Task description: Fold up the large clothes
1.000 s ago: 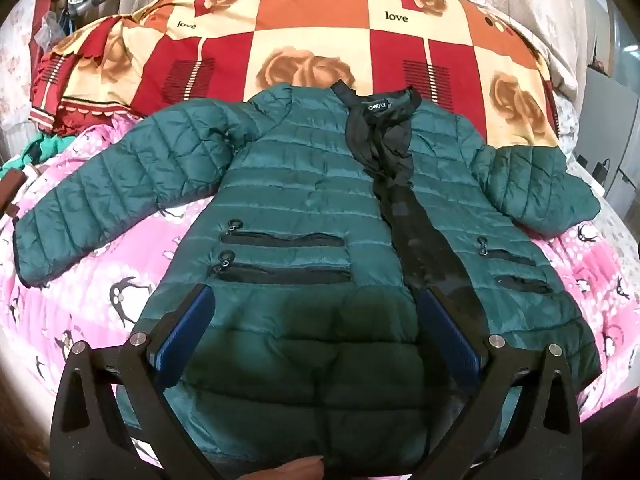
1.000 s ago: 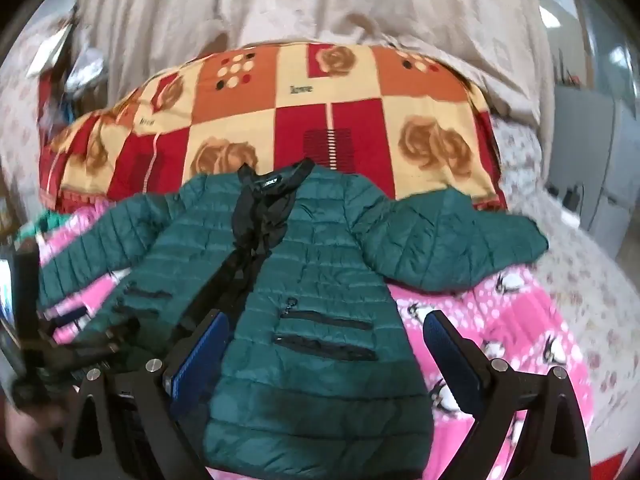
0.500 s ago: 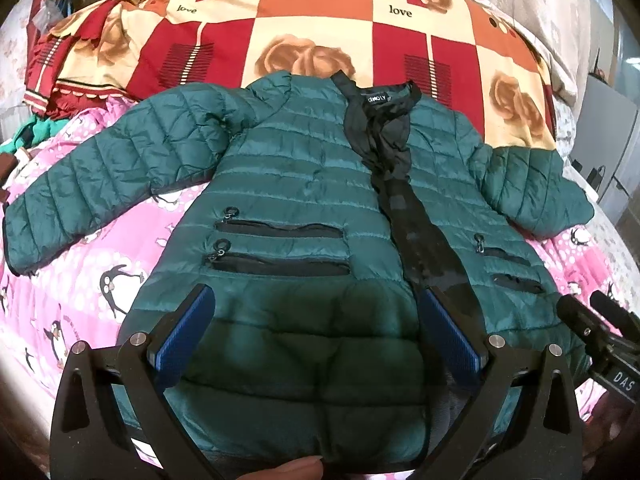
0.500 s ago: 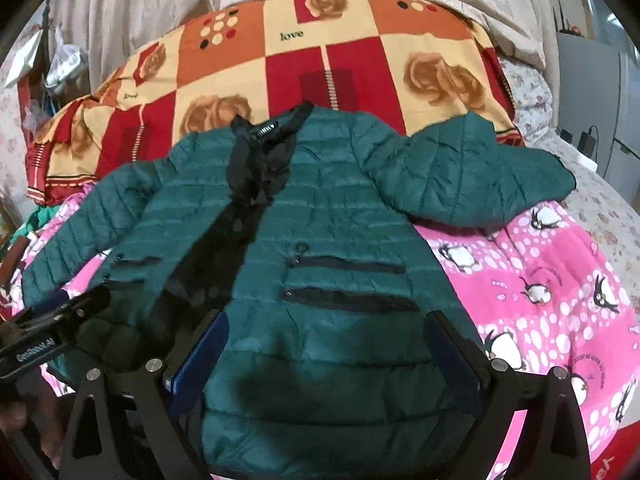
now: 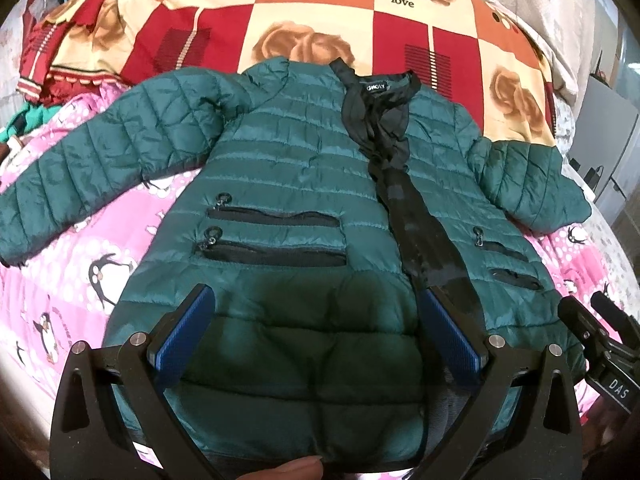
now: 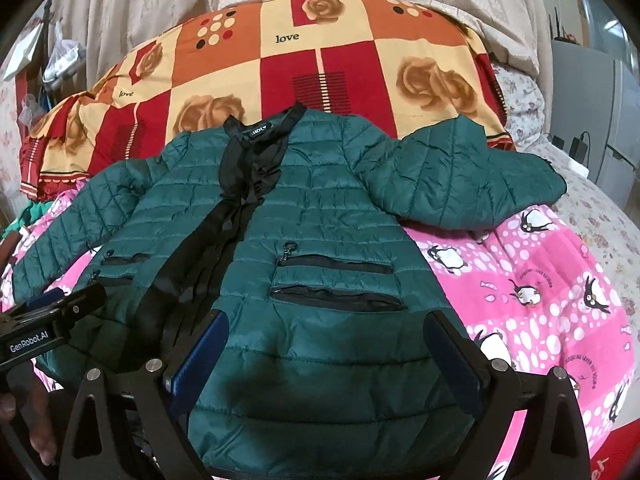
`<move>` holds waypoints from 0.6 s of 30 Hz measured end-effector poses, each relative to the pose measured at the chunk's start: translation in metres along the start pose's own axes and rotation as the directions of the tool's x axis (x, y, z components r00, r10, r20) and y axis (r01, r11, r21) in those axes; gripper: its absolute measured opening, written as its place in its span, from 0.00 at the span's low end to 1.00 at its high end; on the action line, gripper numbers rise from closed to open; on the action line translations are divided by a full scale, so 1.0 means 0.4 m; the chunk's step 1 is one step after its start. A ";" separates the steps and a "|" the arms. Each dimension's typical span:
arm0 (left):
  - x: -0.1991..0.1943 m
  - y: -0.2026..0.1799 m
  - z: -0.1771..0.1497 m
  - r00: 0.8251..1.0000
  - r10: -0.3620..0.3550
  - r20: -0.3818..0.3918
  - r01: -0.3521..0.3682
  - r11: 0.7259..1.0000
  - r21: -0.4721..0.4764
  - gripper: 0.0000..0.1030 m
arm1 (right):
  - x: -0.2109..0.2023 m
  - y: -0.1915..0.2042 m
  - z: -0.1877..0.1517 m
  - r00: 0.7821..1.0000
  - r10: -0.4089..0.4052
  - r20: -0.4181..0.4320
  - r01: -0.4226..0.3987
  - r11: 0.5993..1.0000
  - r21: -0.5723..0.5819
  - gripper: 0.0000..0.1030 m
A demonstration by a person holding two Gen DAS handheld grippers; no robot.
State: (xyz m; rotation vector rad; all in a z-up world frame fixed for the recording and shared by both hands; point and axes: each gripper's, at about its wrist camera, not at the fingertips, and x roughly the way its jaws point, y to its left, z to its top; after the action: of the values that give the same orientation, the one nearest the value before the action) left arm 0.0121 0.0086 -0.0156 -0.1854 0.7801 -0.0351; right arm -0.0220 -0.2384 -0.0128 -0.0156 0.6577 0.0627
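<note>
On the pink penguin blanket [image 5: 72, 276] your green quilted jacket [image 5: 296, 184] lies flat, front up, sleeves spread. Since a second ago both grippers came closer to its hem. Your left gripper [image 5: 316, 332] and right gripper [image 6: 326, 354] hang spread apart over the puffy hem, grasping nothing.
</note>
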 end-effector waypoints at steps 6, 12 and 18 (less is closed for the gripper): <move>0.017 0.012 0.003 1.000 -0.013 -0.027 0.012 0.999 -0.040 0.99 | -0.003 -0.009 -0.002 1.000 0.000 0.005 0.000 1.000 0.008 0.94; 0.002 0.017 0.007 1.000 -0.017 -0.011 0.017 0.999 -0.043 0.99 | -0.007 -0.016 -0.001 1.000 0.003 0.009 -0.003 1.000 0.016 0.94; -0.005 0.014 0.004 1.000 -0.007 -0.001 0.007 1.000 -0.017 1.00 | -0.009 -0.019 0.000 1.000 0.000 0.010 0.000 1.000 0.015 0.94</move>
State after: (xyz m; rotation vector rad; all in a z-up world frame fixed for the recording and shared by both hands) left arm 0.0117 0.0144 -0.0142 -0.2045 0.7811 -0.0353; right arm -0.0241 -0.2461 -0.0106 -0.0007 0.6481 0.0576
